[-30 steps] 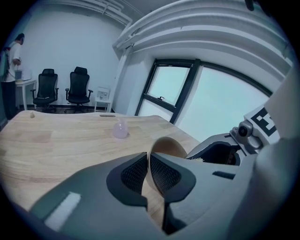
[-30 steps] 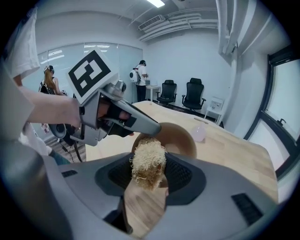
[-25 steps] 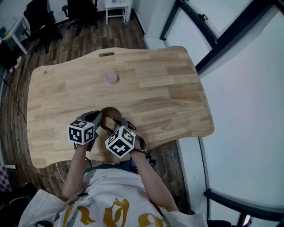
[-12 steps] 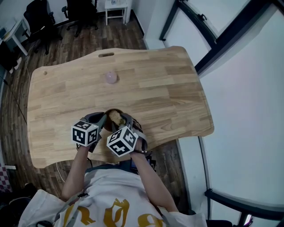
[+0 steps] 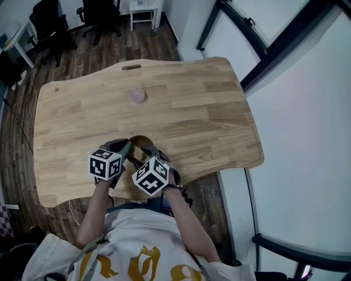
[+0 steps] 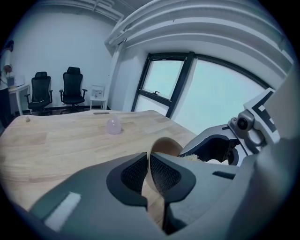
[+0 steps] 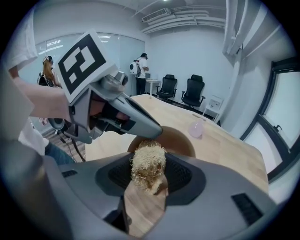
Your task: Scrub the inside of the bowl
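Pale wood counter (image 5: 192, 104) with a wavy outline, set on a dark plank floor (image 5: 148, 41). Slanted window frames (image 5: 274, 49) fill the right of the head view. Black office chairs (image 5: 46, 24) stand beyond the far end, near a small white table (image 5: 143, 10).

Person's white shirt (image 5: 131, 241) is cut off at the bottom edge of the head view, with both forearms reaching to the counter's near edge.

Left gripper (image 5: 126, 147) is clenched on the brown bowl (image 5: 140, 141). Its own view shows the thin bowl wall (image 6: 165, 146) pinched between the pads. The bowl is near the counter's near edge, just ahead of the person.

Right gripper (image 7: 147, 171) grasps a pale, straw-like scrubber (image 7: 148, 166) at the bowl's mouth. Whether the scrubber touches the inside cannot be told.

In the head view the marker cubes (image 5: 104, 164) cover most of both grippers, and only part of the bowl shows between them.

Only the right gripper view shows two people (image 7: 140, 70) standing at the room's far end. It also shows the left gripper's tip lying against the bowl rim.

Small pink rounded thing (image 5: 137, 96) sits mid-counter, well apart from the bowl. What it is stays unclear.
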Demonstrator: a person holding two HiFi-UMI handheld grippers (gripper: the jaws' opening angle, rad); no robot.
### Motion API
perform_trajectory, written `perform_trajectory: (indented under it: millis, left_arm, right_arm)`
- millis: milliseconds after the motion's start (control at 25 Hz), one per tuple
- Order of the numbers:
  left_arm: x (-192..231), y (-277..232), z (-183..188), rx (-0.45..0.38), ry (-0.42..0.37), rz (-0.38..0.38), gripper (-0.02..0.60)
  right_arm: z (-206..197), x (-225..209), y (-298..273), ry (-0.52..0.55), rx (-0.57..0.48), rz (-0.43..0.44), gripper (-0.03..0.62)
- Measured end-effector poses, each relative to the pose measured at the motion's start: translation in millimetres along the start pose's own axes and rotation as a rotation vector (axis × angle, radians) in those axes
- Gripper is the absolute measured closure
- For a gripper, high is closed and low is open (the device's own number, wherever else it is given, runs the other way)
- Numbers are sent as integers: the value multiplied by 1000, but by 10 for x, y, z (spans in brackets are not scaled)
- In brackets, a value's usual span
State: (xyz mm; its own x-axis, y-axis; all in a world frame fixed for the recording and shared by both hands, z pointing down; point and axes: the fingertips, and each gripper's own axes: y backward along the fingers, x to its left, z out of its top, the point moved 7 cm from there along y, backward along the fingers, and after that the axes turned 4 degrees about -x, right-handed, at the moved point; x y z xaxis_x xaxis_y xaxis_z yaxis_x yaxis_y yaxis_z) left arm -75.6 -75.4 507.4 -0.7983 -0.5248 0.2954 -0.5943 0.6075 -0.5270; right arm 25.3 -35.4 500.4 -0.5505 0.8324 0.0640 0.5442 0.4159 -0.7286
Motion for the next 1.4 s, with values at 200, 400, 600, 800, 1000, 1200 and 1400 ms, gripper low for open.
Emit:
perform_trajectory:
  millis: [200,400,600,800,1000,1200,1400]
  left_arm:
    - [45,38,-34,5,3,19,560]
    - [-27,-9,-58,26,-20,33,560]
    - [-83,-45,-51,40,-37,36,560]
    - [-81,-38,-40,29,2,23,560]
    - [-67,-32,-45,25,7,28,560]
    - [32,-15,-20,17,8,54,560]
    - [43,1,-45,23,-1,55,560]
  right_arm:
    - [-49,-7,-4,-16,91,40,408]
    - [-64,-133,-8,-31,189,-91,408]
    - [-52,-232,-1,9,154,-209,408]
    - [-15,-200,21,-12,51,-184,408]
    - [11,-50,-22,-20,29,-60,408]
    - [-33,1,-58,-37,48,-15,408]
    - [-82,-4,-88,-33,115,-76,408]
